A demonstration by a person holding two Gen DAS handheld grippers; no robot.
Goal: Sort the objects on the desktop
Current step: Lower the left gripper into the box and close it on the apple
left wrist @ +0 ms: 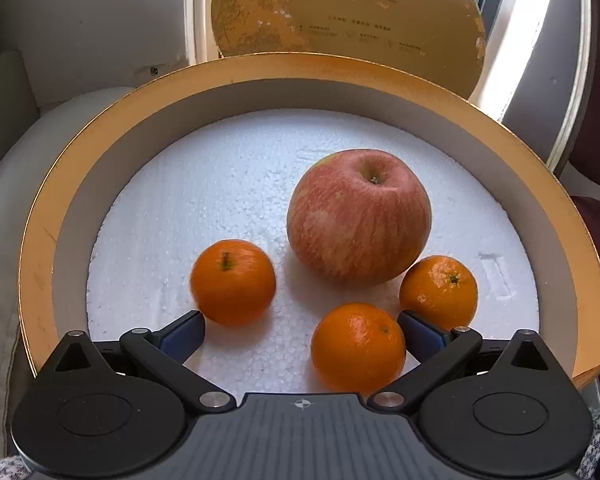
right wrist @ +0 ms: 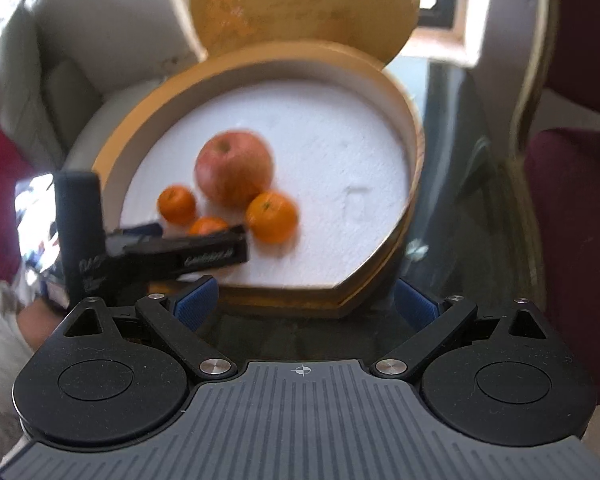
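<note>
red apple [left wrist: 359, 216], three tangerines [left wrist: 233, 281], in round box [left wrist: 40, 240]

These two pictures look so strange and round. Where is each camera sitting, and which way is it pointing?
Left wrist: rides on the left gripper, fingers open, low over the round box, facing apple and three oranges.
Right wrist: rides on the right gripper, open, farther back above a glass table; the left gripper shows reaching in.
Shared: box, fruit, upright lid.
</note>
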